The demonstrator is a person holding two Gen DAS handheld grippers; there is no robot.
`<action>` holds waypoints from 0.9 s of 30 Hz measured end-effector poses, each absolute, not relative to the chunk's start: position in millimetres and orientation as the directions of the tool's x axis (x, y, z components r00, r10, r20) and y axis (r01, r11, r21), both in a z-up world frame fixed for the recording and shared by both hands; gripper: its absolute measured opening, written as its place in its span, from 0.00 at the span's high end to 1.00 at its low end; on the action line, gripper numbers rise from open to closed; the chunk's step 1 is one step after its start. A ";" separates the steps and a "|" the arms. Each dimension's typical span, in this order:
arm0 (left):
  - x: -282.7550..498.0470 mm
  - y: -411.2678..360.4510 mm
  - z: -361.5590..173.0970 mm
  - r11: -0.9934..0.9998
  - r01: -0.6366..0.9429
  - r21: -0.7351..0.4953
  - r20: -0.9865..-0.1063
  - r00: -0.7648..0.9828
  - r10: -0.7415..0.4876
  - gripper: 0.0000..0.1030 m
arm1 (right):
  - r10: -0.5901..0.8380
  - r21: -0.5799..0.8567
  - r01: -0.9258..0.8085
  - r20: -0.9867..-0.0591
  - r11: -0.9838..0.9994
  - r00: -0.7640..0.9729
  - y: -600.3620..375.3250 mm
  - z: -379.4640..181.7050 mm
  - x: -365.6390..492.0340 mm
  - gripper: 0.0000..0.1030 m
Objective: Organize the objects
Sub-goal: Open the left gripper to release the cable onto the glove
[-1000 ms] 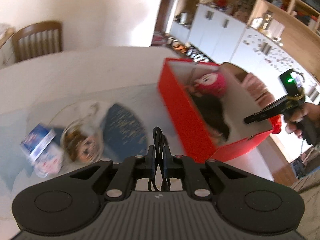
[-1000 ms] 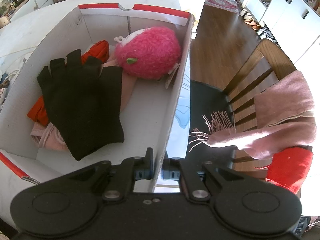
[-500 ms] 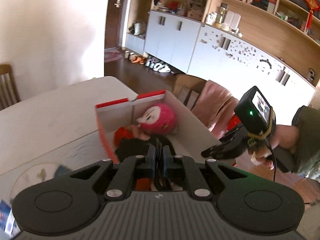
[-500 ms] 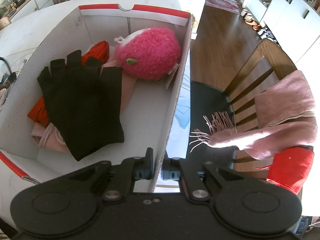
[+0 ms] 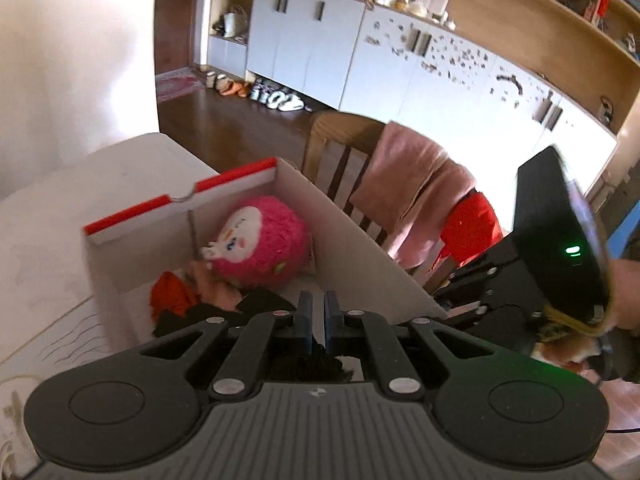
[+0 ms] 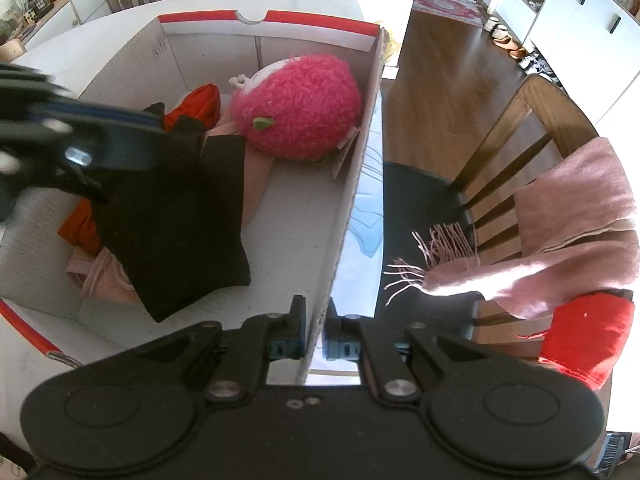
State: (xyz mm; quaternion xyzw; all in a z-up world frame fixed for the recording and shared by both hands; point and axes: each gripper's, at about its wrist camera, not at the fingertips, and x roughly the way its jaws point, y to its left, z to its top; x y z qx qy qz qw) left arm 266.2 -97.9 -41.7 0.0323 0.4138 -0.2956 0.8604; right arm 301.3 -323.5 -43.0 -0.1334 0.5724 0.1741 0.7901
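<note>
While the right gripper [image 6: 316, 312] clamps its jaws on the long cardboard wall of the red-trimmed box [image 6: 352, 200], the left gripper [image 5: 316, 304] hangs over the box's open top with its jaws closed. Nothing can be made out between them. The box stands on the white surface [image 5: 60, 240], along the edge that faces a wooden chair [image 6: 532, 128] draped with a pink scarf [image 6: 580, 200].

Inside, a black glove [image 6: 176, 220] lies flat on top of orange cloth [image 6: 200, 104] and pink fabric. Its long axis runs lengthwise down the box, with the cuff towards the end nearer the right gripper and the fingers towards the far wall. A pink plush toy [image 6: 296, 108] sits in the far corner, against the wall the right jaws hold.

From the right wrist view, the left jaws' tips are just over the glove's finger end, so the glove lies directly below and slightly ahead of them. The left hand is plainly the nearer one to the contents. The right looks committed to steadying the box, so any next reach into it would likely fall to the left. Those jaws would first have to part.
</note>
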 end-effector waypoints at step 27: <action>280.5 -122.4 -99.8 0.799 0.593 -0.098 -0.851 0.366 -0.376 0.59 | 0.133 0.005 -0.420 -0.952 0.908 0.277 -325.5 -43.2 302.2 0.93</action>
